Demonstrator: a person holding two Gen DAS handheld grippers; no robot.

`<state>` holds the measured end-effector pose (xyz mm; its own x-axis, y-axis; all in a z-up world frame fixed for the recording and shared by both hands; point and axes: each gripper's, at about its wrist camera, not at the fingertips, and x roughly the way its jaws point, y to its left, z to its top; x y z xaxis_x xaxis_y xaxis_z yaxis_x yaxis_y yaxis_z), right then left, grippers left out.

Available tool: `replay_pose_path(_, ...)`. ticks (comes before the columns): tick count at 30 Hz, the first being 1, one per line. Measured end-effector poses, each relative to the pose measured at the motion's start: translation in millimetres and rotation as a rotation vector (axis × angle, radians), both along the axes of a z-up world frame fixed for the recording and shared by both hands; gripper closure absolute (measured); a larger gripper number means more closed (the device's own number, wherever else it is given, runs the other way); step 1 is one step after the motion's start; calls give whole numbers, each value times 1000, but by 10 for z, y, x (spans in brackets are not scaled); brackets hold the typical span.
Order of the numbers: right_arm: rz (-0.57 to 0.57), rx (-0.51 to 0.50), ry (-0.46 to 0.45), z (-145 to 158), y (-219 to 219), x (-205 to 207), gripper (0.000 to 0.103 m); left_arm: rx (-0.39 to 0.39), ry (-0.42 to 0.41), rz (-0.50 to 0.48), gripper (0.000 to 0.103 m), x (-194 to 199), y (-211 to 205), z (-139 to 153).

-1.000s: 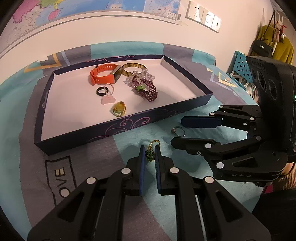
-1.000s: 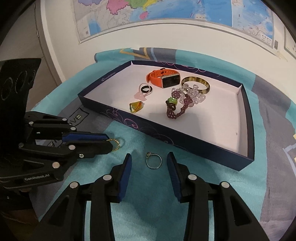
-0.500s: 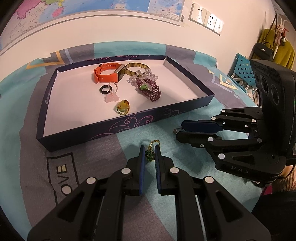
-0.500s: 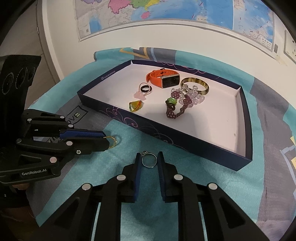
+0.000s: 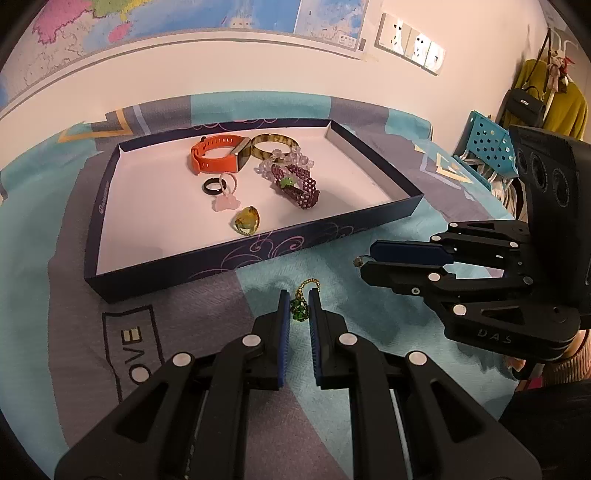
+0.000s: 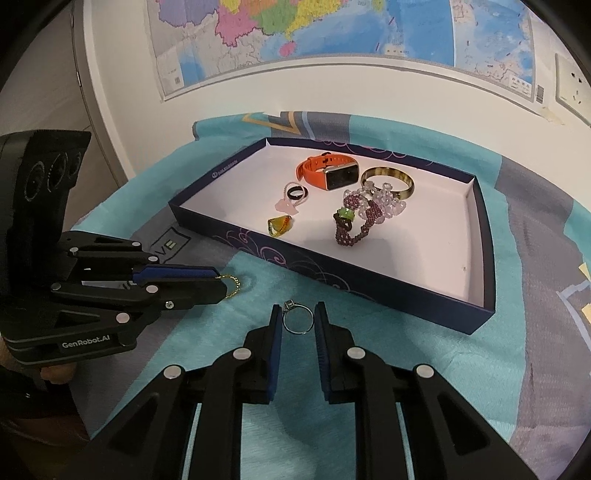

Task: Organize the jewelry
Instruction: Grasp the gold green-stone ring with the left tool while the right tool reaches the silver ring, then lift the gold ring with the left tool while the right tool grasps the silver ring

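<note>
My left gripper is shut on a green beaded ring with a gold chain loop, held over the cloth in front of the tray. It also shows in the right wrist view, with the gold loop sticking out. My right gripper is shut on a thin silver ring; in the left wrist view it sits to the right. The dark blue tray holds an orange watch, a bangle, a purple beaded bracelet, a black ring and a yellow ring.
A teal and grey patterned cloth covers the table. A wall with a map stands behind the tray. A blue perforated chair and hanging bags are at the far right.
My right gripper closed on the silver ring and lifted it off the cloth. Both grippers rose a little with their rings. The tray's contents did not move.
</note>
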<state>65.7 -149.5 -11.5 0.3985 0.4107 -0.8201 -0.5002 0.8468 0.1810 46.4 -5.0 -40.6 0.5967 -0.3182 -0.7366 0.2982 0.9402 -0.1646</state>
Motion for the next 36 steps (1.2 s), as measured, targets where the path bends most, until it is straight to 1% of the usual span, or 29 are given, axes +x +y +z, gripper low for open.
replay_pose_path(12, -14, 29, -15, 71, -29, 6, 87, -2, -22, 6, 92, -29, 11, 80)
replay_pose_path(36, -19, 45, -39, 154, -32, 15, 87, -12, -57, 13, 92, -47, 35, 225)
